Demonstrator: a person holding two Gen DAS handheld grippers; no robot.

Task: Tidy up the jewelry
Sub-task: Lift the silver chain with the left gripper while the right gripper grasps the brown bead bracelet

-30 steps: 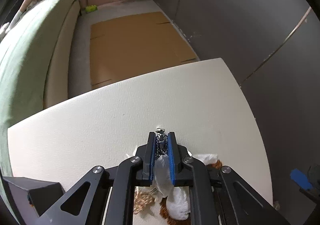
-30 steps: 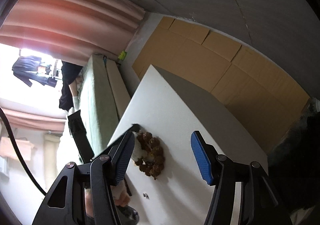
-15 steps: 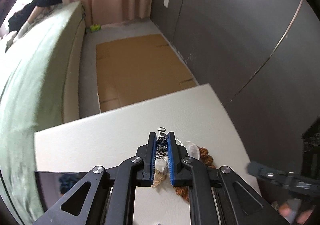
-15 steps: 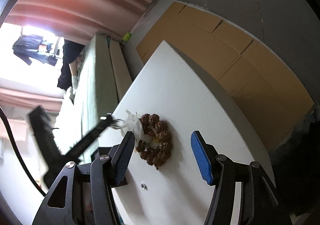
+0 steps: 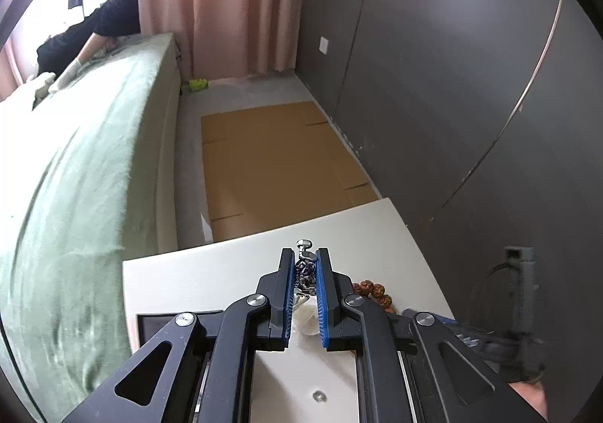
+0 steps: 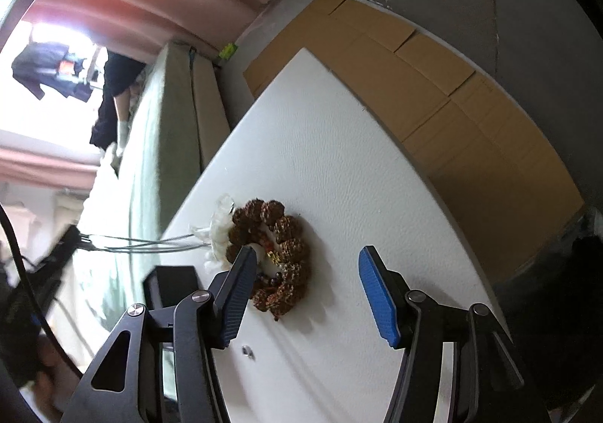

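Observation:
My left gripper [image 5: 303,263] is shut on a silver chain [image 5: 304,272], whose clasp sticks out past the fingertips. It hangs high over the white table [image 5: 211,272]. In the right wrist view the chain [image 6: 150,244] stretches taut from the blurred left gripper [image 6: 69,240] to a small clear plastic bag [image 6: 220,229] on the table. A brown bead bracelet [image 6: 280,246] lies coiled beside the bag. My right gripper [image 6: 307,253] is open just above the bracelet, its left finger over the near edge of the coil.
A black box [image 6: 171,285] sits on the table's left side, and a tiny metal stud [image 6: 247,350] lies nearer to me. Beyond the table are a green bed [image 5: 75,197], flat cardboard [image 5: 271,167] on the floor and a grey wall. A person leans over the bed's far end.
My left gripper has risen away from the table with the chain, drawing it out from the bag. My right gripper has moved over the bead bracelet, still open.

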